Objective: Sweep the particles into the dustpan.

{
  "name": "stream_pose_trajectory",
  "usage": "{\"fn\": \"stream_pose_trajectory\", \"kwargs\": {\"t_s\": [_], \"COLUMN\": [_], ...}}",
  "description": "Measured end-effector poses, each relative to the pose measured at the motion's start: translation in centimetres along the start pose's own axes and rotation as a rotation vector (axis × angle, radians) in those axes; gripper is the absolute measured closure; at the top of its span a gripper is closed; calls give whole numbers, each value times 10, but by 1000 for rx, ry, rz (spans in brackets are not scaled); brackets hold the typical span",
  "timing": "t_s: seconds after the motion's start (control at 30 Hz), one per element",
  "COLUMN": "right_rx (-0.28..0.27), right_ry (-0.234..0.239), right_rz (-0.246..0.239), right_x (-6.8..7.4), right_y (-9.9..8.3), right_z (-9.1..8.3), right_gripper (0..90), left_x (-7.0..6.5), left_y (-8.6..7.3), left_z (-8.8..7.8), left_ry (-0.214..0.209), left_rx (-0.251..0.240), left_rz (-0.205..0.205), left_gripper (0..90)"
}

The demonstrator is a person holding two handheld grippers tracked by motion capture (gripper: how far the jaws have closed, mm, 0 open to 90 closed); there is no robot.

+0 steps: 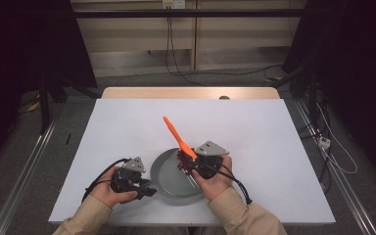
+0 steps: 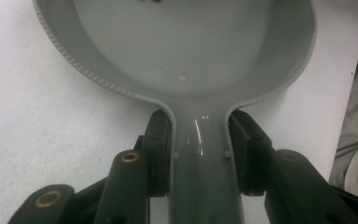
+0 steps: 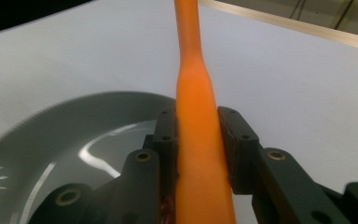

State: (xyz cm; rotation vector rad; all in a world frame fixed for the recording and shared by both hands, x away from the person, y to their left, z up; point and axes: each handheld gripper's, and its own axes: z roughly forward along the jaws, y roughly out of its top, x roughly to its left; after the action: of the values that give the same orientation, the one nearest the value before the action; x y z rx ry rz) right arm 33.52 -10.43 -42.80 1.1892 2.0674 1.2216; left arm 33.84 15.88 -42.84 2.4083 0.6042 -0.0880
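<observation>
Grey plastic pan (image 1: 174, 183), shallow, round, with a ribbed rim, lying on the white table (image 1: 254, 147) at lower centre of the high view; its handle (image 2: 204, 158) runs out toward the lower left of that frame and sits between the jaws of the left gripper (image 1: 144, 188), which are pressed onto its two sides, as the left gripper view shows. Orange brush handle (image 1: 178, 137), long and slim, pinched between the closed jaws of the right gripper (image 1: 188, 164); in the right gripper view it rises straight up the middle of the frame between the black pads. Long axis: a slant from the pan's right rim at centre frame up toward the upper left, free end well above the table. Dark red head (image 1: 182, 162), bristle-like though too small to make out clearly, at the low end of the handle, over the right inner edge of the pan, just beside the right gripper; whether it touches the pan floor cannot be told. Judgement: the working end lies below and to the left of the right gripper, with the pan's open floor farther left again, so a sweep would run leftward across the pan while the left gripper steadies the handle. The right hand (image 1: 215, 183) is the nearer to the pan's bowl.
</observation>
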Motion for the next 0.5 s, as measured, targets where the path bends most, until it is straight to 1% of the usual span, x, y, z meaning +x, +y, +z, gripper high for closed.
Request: {"fn": "stream_pose_trajectory", "kwargs": {"t_s": [0.07,0.1,0.13,0.17,0.2,0.23,0.3,0.4,0.43,0.5], "right_rx": [-7,-13,-20,-28,-42,-55,-68,-89,-88,-85], "right_ry": [35,51,56,63,80,87,69,47,37,6], "right_rz": [20,20,17,14,23,33,24,33,38,26], "right_x": [5,8,10,11,10,8,3,-11,-16,-25], "right_y": [4,5,7,8,10,12,17,21,21,20], "right_z": [-1,-1,-1,-1,-1,-2,-5,-8,-8,-8], "right_gripper": [711,710,711,711,711,711,711,711,711,711], "left_x": [0,0,0,0,0,1,1,1,1,1], "left_y": [0,-1,-1,-1,-1,-1,-2,-2,-2,-2], "left_z": [0,0,0,0,0,0,0,0,0,0], "left_ry": [2,2,2,6,2,2,1,1,2,0], "left_rx": [0,-1,-3,0,-6,-6,-3,-7,-6,-7], "left_rz": [-1,-3,-4,-7,-8,-9,-8,-12,-13,-13], "left_gripper": [628,628,628,628,628,628,628,628,628,628]}}
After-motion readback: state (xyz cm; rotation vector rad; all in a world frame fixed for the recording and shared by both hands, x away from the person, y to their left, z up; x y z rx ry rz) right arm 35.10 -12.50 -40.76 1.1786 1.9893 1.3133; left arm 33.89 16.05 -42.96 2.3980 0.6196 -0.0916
